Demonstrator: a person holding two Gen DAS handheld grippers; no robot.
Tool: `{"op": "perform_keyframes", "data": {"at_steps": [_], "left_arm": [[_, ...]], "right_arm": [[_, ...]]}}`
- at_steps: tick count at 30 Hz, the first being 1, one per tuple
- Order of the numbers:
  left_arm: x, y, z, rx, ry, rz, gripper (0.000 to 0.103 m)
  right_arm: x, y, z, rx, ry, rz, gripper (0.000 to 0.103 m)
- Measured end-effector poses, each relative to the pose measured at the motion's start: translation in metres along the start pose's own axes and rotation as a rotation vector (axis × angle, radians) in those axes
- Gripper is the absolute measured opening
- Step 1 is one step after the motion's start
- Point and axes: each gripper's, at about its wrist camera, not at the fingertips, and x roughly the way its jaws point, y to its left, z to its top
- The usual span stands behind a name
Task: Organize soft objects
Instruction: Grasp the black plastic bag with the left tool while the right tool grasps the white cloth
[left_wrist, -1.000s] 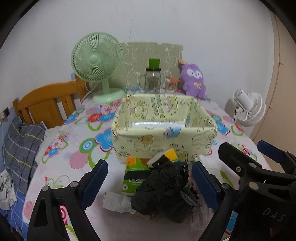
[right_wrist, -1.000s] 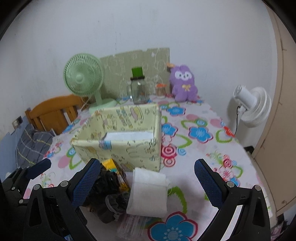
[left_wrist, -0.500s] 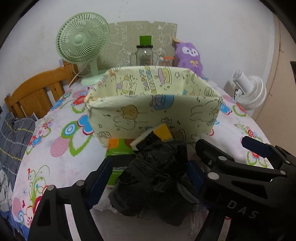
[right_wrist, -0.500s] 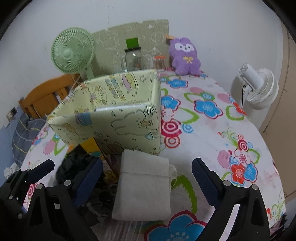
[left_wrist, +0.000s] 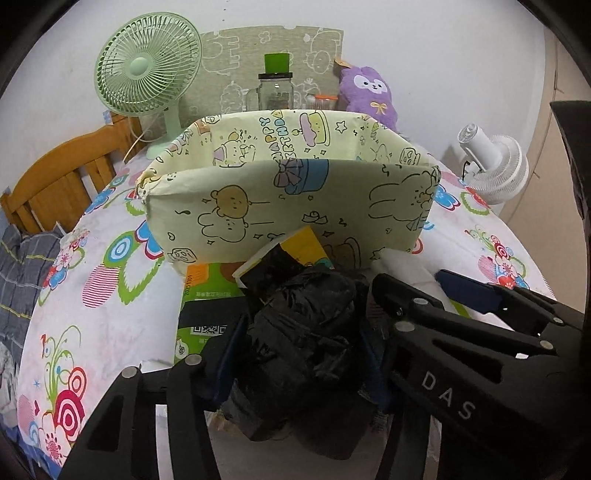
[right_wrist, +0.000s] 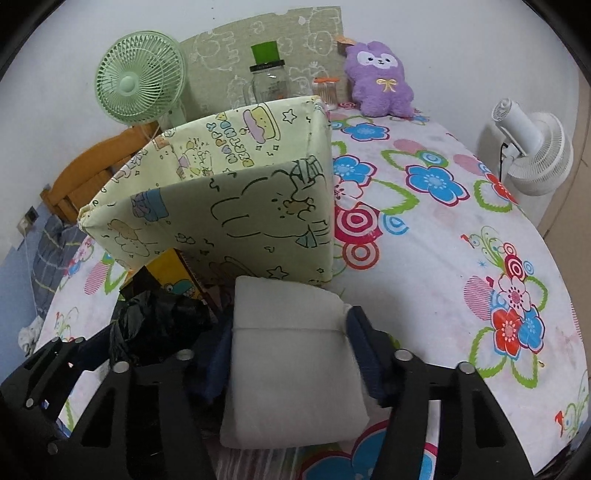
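Note:
A pale yellow cartoon-print fabric box (left_wrist: 288, 199) stands open on the flowered table; it also shows in the right wrist view (right_wrist: 229, 206). In front of it lies a crumpled black plastic bundle (left_wrist: 303, 332). My left gripper (left_wrist: 297, 354) is shut on this bundle, one blue pad on each side. A folded white cloth (right_wrist: 291, 354) lies right of the bundle. My right gripper (right_wrist: 291, 354) is shut on the cloth, its pads pressed on both sides. The black bundle shows at the left in the right wrist view (right_wrist: 159, 325).
A green packet (left_wrist: 207, 306) and a yellow packet (left_wrist: 303, 247) lie under the bundle. At the back stand a green fan (left_wrist: 147, 70), a glass jar (left_wrist: 275, 88) and a purple plush (right_wrist: 380, 81). A white fan (right_wrist: 532, 147) stands at the right, a wooden chair (left_wrist: 55, 177) at the left.
Both grippers have moved forward and down onto the pile and closed: the left on the black bundle, the right on the white cloth. The box looms closer.

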Motion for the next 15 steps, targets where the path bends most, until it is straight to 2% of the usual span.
{"op": "perform_keyframes", "data": {"at_steps": [6, 15], "left_arm": [[-0.004, 0.001, 0.001, -0.013, -0.013, -0.006, 0.046], [-0.021, 0.006, 0.004, -0.027, -0.061, -0.003, 0.042]], "right_arm": [[-0.007, 0.003, 0.001, -0.006, -0.017, -0.002, 0.036], [-0.029, 0.01, 0.004, -0.013, -0.062, 0.022, 0.028]]}}
